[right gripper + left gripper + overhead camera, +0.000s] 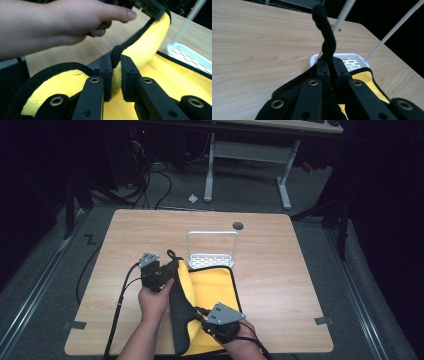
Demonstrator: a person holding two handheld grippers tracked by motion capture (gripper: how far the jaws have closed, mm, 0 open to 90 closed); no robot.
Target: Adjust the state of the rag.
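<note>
The yellow towel (212,290) with black edging lies on the counter (280,270), just in front of a white rack (212,251), its left side lifted and folded over. Left gripper (167,270) has its jaws pinching the far black edge, and right gripper (202,316) pinches the near edge.

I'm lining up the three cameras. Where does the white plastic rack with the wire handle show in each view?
High view: the white plastic rack stands at table centre, just beyond the yellow cloth with black edging.
Left gripper view: right of centre, behind the jaws.
Right gripper view: at the right edge, blurred.
Shared landmark: the cloth's yellow face beside the rack.
</note>
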